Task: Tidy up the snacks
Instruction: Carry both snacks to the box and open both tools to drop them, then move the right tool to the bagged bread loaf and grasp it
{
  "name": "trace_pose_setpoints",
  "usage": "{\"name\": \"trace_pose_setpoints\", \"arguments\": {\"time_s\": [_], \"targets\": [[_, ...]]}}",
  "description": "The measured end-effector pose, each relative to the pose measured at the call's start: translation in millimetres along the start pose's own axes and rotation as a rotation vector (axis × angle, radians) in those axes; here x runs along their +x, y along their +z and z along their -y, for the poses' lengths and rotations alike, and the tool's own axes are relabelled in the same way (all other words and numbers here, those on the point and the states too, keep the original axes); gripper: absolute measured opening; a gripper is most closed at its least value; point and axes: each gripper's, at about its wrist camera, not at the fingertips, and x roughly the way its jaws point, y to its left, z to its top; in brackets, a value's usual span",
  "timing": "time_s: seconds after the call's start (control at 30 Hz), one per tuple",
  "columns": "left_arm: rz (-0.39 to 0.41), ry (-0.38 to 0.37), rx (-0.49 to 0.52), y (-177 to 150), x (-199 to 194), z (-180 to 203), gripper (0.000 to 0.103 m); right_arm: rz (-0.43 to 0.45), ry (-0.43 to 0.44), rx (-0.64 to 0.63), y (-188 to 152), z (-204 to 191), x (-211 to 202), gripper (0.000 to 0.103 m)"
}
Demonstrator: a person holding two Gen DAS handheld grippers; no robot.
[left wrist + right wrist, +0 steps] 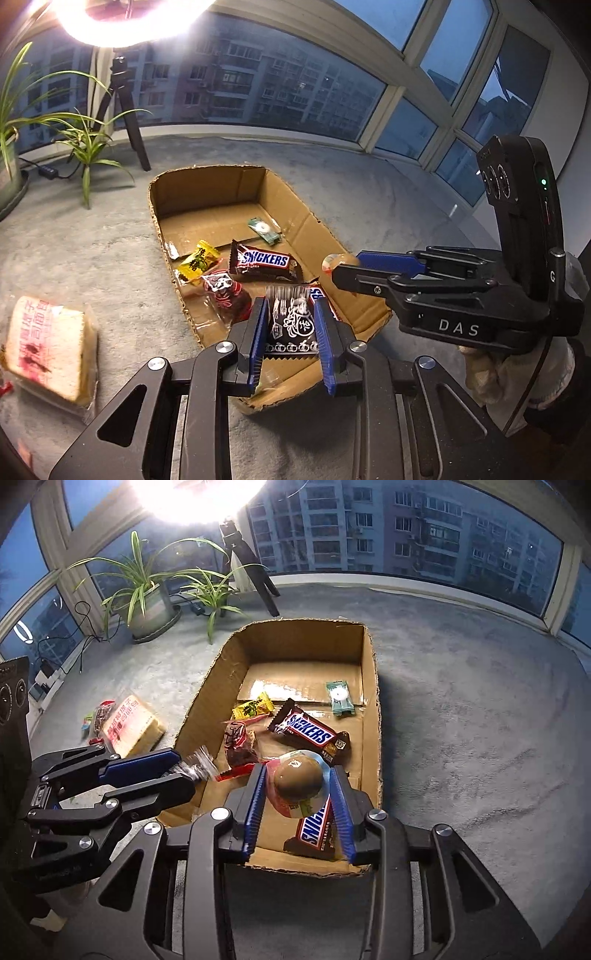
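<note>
Bread pack lay on the carpet left of the cardboard box. Left hand-held gripper was clamped on a black snack packet over the box's near end. Inside the box lay a yellow candy, a red packet, a Snickers bar and a green packet. Right hand-held gripper was clamped on a round brown sweet above a second Snickers bar.

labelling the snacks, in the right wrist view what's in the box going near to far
near Snickers bar → wrapped brown ball in the right tongs → far Snickers bar → yellow candy → green packet
</note>
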Motion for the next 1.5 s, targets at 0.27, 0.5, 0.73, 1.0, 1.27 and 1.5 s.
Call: {"name": "trace_pose_setpoints", "arguments": {"time_s": [0.27, 0.5, 0.73, 1.0, 1.27, 1.5], "targets": [[0.009, 0.011, -0.005, 1.4, -3.8, -0.2, 0.037, 0.006, -0.018, 0.003, -0.5, -1.8, -1.7, 0.049], [0.040, 0.020, -0.015, 1.3, -23.2, -8.0, 0.037, 0.029, -0.024, 0.006, 5.4, -9.6, -8.8, 0.061], [0.071, 0.053, -0.034, -6.8, -52.7, -26.7, 0.037, 0.063, 0.030, -0.035, 19.1, -42.2, -14.3, 0.064], [0.107, 0.127, -0.134, -26.9, -96.2, -74.9, 0.037, 0.056, 0.109, -0.107, 38.3, -88.6, -1.1, 0.068], [0.074, 0.196, -0.258, -55.0, -111.0, -124.9, 0.043, -0.022, 0.203, -0.199, 57.2, -140.2, 37.8, 0.076], [0.042, 0.178, -0.373, -68.6, -104.5, -154.6, 0.051, -0.145, 0.282, -0.260, 75.2, -177.9, 83.6, 0.076]]}}
